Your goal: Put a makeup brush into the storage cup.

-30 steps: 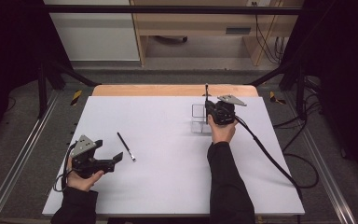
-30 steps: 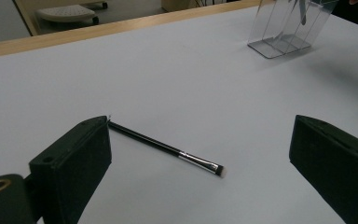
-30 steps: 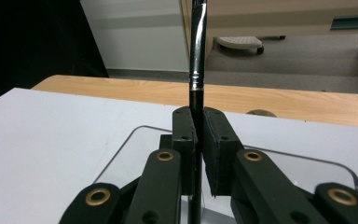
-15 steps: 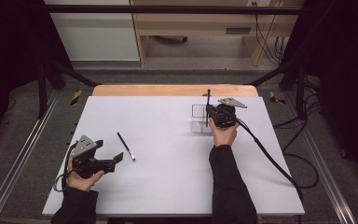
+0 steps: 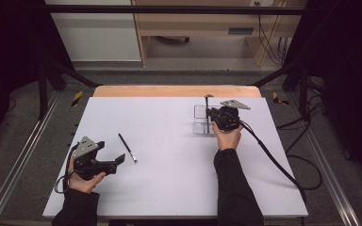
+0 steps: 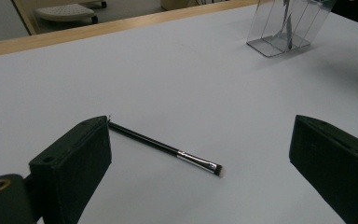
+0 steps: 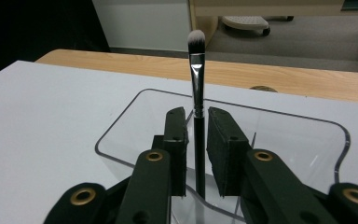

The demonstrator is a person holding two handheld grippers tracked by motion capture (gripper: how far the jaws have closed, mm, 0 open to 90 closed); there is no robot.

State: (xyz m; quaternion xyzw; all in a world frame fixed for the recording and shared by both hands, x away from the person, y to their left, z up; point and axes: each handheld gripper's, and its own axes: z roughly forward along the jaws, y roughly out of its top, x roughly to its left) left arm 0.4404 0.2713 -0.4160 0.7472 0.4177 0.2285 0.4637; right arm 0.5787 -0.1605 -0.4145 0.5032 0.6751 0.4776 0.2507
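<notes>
A long black makeup brush [image 7: 196,60] with a white tip stands upright in a clear holder [image 7: 121,121] at the table's far right [image 5: 199,113]. My right gripper [image 7: 196,116] reaches over the holder with the brush handle between its jaws. The jaws have just been opening, a thin gap shows on each side of the handle, and the pads no longer press on it. A smaller black brush [image 6: 168,149] lies flat on the white table [image 5: 127,148]. My left gripper [image 5: 120,160] rests near the front left, open wide, pointing at that brush from just short of it.
The white table top [image 5: 169,188] ends at a wooden strip [image 5: 169,91] along the far side. The right gripper's cable [image 5: 273,160] trails off over the table's right edge. Metal rails run along both sides on the floor.
</notes>
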